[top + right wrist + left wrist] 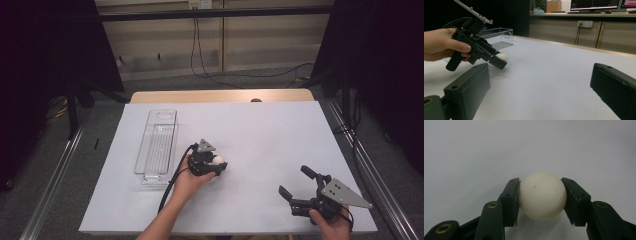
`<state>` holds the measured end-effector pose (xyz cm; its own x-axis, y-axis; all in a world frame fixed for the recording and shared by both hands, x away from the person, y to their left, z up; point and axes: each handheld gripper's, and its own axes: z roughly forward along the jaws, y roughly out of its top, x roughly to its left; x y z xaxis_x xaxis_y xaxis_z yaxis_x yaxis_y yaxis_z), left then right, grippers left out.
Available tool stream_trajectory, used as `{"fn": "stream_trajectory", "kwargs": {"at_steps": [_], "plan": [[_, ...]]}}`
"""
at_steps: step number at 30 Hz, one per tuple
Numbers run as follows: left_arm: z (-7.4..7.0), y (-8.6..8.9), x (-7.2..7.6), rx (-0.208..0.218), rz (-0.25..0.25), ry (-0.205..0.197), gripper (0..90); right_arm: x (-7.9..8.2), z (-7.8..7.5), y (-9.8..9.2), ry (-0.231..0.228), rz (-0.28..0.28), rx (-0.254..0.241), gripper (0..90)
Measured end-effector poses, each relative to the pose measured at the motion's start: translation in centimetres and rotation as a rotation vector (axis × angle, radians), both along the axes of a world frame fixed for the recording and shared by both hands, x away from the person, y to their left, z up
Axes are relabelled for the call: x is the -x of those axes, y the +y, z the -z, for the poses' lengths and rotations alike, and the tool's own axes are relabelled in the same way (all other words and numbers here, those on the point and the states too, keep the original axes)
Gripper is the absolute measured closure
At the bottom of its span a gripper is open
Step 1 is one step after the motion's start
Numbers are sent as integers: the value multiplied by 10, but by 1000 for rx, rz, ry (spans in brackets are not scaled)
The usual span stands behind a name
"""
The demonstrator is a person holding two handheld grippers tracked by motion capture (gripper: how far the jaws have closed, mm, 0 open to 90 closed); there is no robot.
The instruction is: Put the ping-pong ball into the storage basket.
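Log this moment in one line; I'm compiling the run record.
left gripper: shut on white ball | right gripper: open, nothing held | clear bin: left of ball

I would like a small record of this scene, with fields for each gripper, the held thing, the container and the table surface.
left gripper: jaws shut on the ball, one pad on each side
held thing: small cream-white round ball, just above the sheet or on it; cannot tell which
right gripper: jaws open, nothing between them, near the table's right front corner
container: clear plastic oblong box, empty, to the left of the ball
table surface: white sheet over a wooden table
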<state>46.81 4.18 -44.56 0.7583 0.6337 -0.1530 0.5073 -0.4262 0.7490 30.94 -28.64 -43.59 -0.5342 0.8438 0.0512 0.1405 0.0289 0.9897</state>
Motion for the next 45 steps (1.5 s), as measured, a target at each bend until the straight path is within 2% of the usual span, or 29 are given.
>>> {"fn": "stream_trajectory", "kwargs": {"at_steps": [3, 4, 7, 10, 12, 18, 20, 22, 24, 25, 27, 28, 29, 31, 33, 39, 41, 44, 45], "plan": [[-1, 1, 1, 10, -4, 1, 510, 0, 0, 0, 0, 3, -4, 23], [-1, 3, 0, 7, 9, 2, 510, 0, 0, 1, 0, 4, -5, 23], [-3, 3, 1, 2, -4, 2, 510, 0, 0, 1, -1, 6, -3, 23], [-4, 4, 2, 19, -5, -3, 510, 0, 0, 0, -2, 5, 1, 23], [-6, 5, 2, 8, -8, 2, 510, 0, 0, 1, -2, 2, -1, 23], [-7, 9, 2, 26, -11, 1, 510, 0, 0, 1, 2, 4, 0, 23], [-9, 10, 2, 14, -10, 3, 510, 0, 0, 1, 3, 3, -1, 23], [-8, 9, 2, 41, -29, 5, 510, 0, 0, 1, 3, 3, -1, 23], [-10, 12, 2, 21, -12, 10, 510, 0, 0, 1, 4, 2, -2, 23], [-9, 12, 2, 30, -19, 11, 510, 0, 0, 1, 6, 5, -6, 23], [-10, 13, 2, 19, -19, 10, 510, 0, 0, 1, 5, 2, -1, 23], [-10, 12, 2, 35, -31, 13, 510, 0, 0, 2, 7, 7, -6, 23], [-10, 12, 2, 33, -31, 9, 510, 0, 0, 2, 4, 5, -1, 22], [-10, 15, 1, 29, -7, 3, 510, -1, 0, 2, 5, 5, -1, 23], [-11, 15, 2, 23, -24, 9, 510, -1, 1, 2, 5, 5, -1, 23], [-12, 17, 1, 25, -26, 11, 510, -1, 1, 3, 7, 3, -6, 23], [-13, 18, 1, 14, -26, 10, 510, -1, 1, 3, 7, 3, -5, 23], [-13, 19, 1, 34, -28, 13, 510, -2, 1, 2, 3, 4, 0, 23], [-14, 20, 1, 19, -27, 10, 510, -1, 1, 2, 5, 7, -4, 22]]}}
